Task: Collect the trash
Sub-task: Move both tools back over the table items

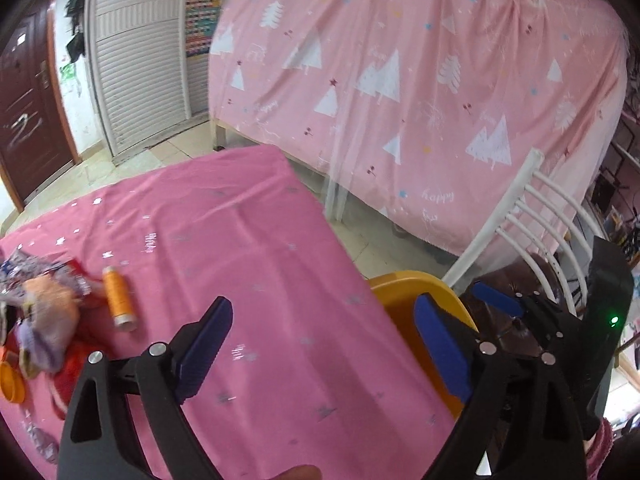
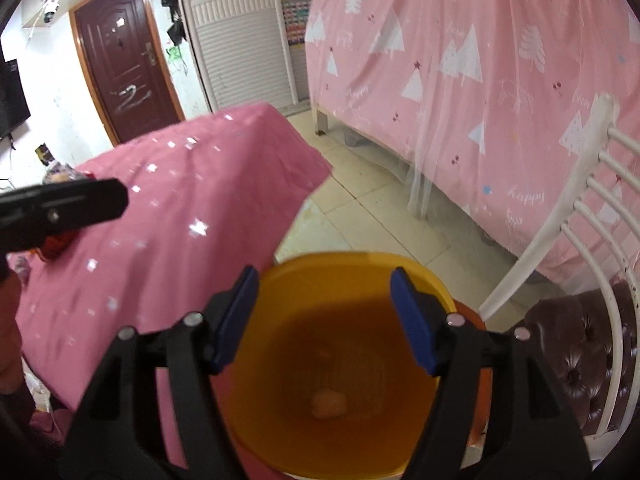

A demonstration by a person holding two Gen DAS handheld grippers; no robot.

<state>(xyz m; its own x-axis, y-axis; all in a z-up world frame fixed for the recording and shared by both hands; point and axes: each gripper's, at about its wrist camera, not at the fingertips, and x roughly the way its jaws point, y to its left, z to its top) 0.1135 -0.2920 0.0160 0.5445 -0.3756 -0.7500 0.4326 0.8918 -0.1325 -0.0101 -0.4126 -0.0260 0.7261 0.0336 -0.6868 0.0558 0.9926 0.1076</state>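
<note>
Pink cloth with silver stars covers the table (image 1: 256,248), and behind it a paler pink sheet (image 1: 420,80) printed with white trees hangs to the tiled floor (image 2: 360,208). At the table's left end lies a heap of trash (image 1: 44,312) (crumpled wrappers and soft scraps, too blurred to sort), with an orange spool (image 1: 118,298) lying just beside it and an orange cup (image 1: 10,382) at the picture's edge. The left gripper (image 1: 324,344) hangs over bare cloth near the table's right edge, jaws spread wide with nothing between them, well apart from the heap. The right gripper (image 2: 326,316) is poised over the mouth of a yellow bin (image 2: 400,448) that stands off the table's corner, next to a white chair (image 2: 568,240); its jaws are parted and empty. One pale lump (image 2: 329,404) rests on the bin's bottom, below the blue pads (image 2: 234,316).
</note>
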